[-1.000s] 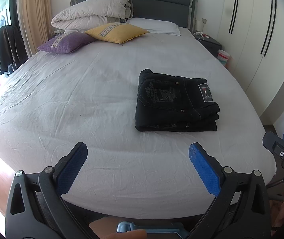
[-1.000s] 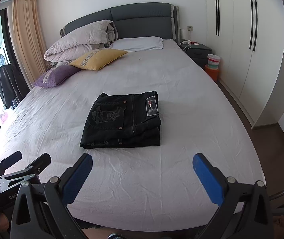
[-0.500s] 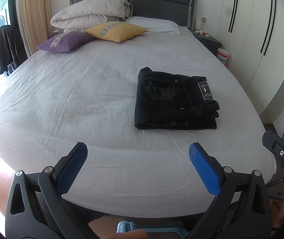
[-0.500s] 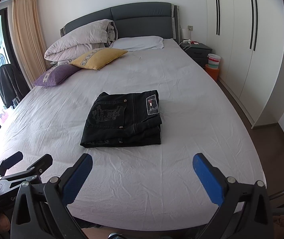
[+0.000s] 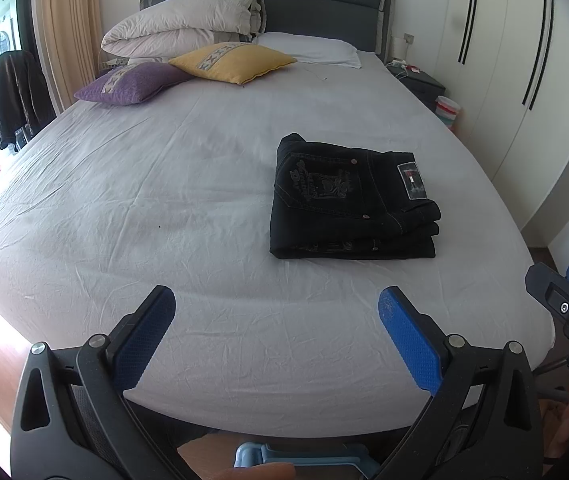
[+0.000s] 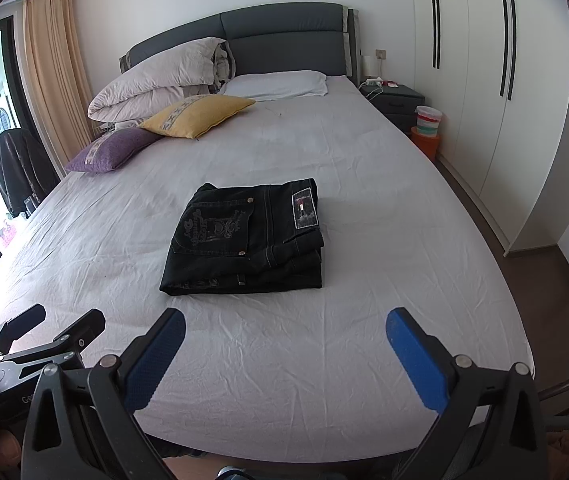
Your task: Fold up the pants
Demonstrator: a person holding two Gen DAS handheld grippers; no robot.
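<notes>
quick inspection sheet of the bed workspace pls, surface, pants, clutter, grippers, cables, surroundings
surface: bed with a pale, lightly wrinkled sheet
job's things: black pants folded into a compact stack, back pocket and label up, lying flat on the sheet
clutter: purple cushion, yellow cushion, folded duvet and white pillow at the head end
grippers: left gripper and right gripper both open, empty, apart from the pants
cables: thin white cable near the pillow
surroundings: wardrobe, nightstand, dark jacket by the window
</notes>
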